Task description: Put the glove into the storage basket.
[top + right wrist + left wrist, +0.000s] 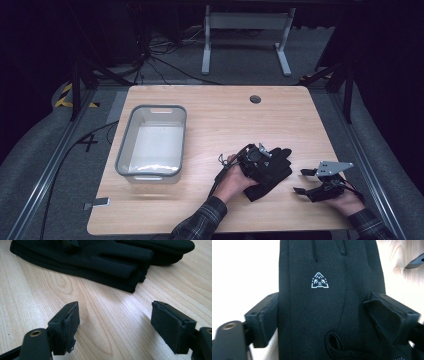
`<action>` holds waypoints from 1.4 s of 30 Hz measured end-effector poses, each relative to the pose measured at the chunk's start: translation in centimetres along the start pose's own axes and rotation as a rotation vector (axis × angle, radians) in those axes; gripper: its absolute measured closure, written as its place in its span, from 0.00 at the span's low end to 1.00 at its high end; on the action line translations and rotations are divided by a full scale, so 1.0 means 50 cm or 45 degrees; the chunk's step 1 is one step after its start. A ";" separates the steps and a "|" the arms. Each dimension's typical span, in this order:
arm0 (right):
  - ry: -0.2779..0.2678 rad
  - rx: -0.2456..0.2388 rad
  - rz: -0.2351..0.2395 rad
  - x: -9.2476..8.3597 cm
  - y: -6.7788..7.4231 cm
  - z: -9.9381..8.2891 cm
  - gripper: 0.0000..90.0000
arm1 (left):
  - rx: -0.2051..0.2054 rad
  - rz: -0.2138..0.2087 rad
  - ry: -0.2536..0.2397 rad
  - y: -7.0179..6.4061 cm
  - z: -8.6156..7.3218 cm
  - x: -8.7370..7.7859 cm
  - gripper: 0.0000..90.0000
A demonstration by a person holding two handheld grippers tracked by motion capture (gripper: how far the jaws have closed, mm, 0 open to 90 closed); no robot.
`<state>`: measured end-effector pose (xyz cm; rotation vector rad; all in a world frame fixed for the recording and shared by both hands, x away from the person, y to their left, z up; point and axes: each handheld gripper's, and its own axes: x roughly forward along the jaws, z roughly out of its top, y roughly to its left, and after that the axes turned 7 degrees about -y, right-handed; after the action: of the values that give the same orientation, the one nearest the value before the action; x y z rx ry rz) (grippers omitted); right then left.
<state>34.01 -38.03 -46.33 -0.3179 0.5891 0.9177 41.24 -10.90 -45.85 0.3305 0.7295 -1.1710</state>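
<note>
Glove: black glove (270, 172) lying flat on the desk (215, 120), lower middle of the high view, a bit right of centre; fingers pointing toward the upper right.
Glove up close: filling the middle of the left gripper view (329, 302), showing a small white three-cornered mark (319, 280) in the upper middle; showing as a stack of dark cloth layers across the top of the right gripper view (100, 257).
Left claw (260, 162): sitting on top of the glove, lower middle of the high view; jaws spread wide, standing at the left and right sides of the glove's palm in the left gripper view; a fold of the cloth lying over the right pad; hard to tell if the pads are pressing the cloth.
Right claw (302, 181): resting low at the lower right of the high view, just right of the glove and apart from it; jaws spread wide with bare wood between them in the right gripper view (115, 325); pinching nothing.
Left hand (235, 182): holding the left claw, coming in from the bottom middle, in a checked sleeve.
Right hand (345, 202): holding the right claw at the lower right corner.
Bin: grey tub (151, 142) standing at the left of the desk, well apart from the glove.
Hole: small round one (255, 99) near the upper edge of the desk.
</note>
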 end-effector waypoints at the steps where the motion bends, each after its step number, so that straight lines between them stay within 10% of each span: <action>1: 0.000 -0.002 -0.003 0.000 0.001 0.000 0.26 | 0.003 0.001 0.002 -0.001 0.000 -0.001 0.19; 17: -0.024 0.000 -0.027 0.007 0.004 -0.005 0.20 | -0.015 -0.186 -0.008 -0.002 -0.002 -0.007 0.73; 42: -0.017 -0.006 -0.019 0.008 0.004 -0.005 0.18 | -0.034 -0.194 -0.056 -0.001 0.039 -0.097 0.76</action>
<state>33.95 -37.75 -46.78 -0.3197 0.5714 0.9059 40.92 -8.63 -41.17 0.2293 0.7408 -1.3075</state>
